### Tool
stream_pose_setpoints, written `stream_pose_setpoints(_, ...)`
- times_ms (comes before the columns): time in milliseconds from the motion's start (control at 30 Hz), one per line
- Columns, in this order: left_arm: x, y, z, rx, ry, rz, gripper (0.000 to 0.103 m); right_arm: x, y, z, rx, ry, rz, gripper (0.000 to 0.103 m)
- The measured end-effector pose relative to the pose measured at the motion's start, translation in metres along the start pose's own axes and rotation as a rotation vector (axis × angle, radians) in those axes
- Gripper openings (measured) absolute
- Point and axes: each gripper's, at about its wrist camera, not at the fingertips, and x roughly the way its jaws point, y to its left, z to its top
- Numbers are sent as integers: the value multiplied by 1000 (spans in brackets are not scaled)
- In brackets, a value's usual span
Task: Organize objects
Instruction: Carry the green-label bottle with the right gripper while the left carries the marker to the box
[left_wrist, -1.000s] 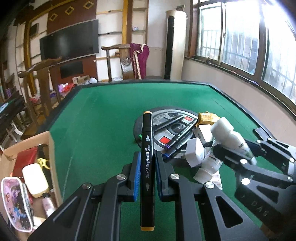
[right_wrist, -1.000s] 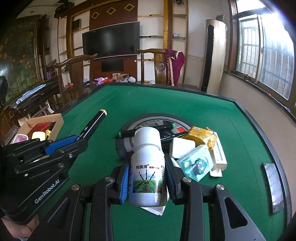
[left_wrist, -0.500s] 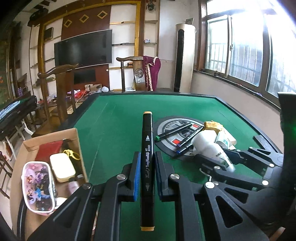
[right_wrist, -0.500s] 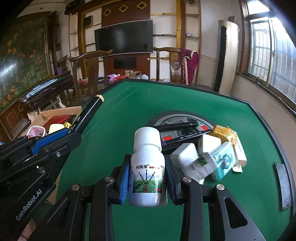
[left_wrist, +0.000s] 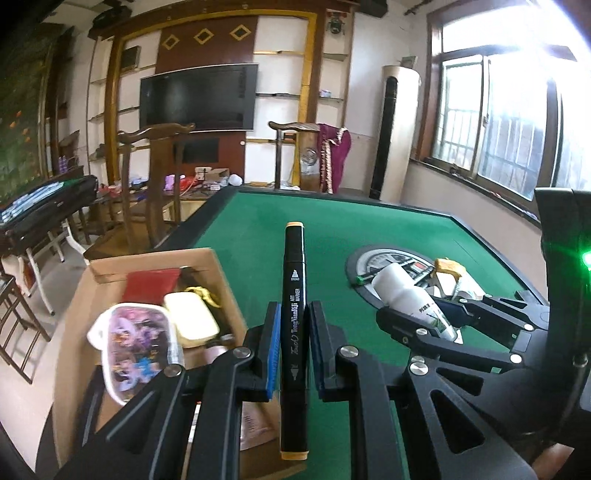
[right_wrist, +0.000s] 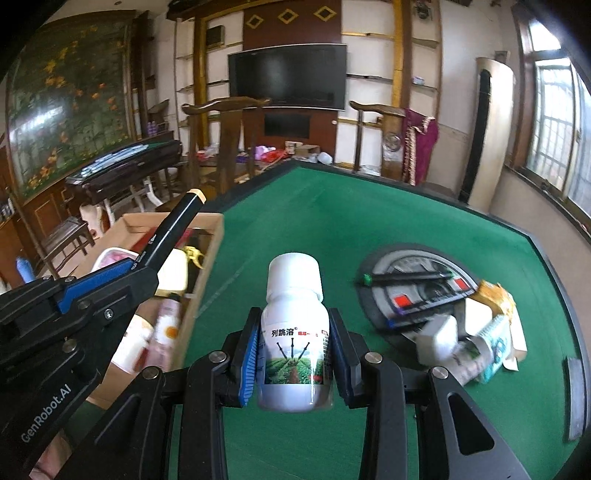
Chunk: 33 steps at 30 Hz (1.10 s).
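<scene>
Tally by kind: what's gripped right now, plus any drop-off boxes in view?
Markers: 1, the black marker in the left gripper
Bottles: 1, the white bottle in the right gripper
Boxes: 1, the cardboard box, already holding items
Total: 3

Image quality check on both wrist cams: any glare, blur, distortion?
Left wrist: window blown out top right, flare over the corner; cardboard box contents smeared; marker sharp. Right wrist: white bottle crisp, box items at left and packets at right blurred. Both: fisheye bending, dark corners.
</scene>
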Motion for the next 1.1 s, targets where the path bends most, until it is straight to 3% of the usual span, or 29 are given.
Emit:
stream_pose_setpoints(367, -21, 50, -9, -69, 1, 76, 15, 15, 53, 18, -82, 3, 74, 37)
stream_pose_setpoints(733, -35, 90, -15, -99, 20, 170, 15, 33, 82, 25, -126, 25, 113, 37)
stream_pose_setpoints(1100, -16, 130, -16, -149, 88, 177, 15, 41, 91, 31, -146, 37, 116, 38)
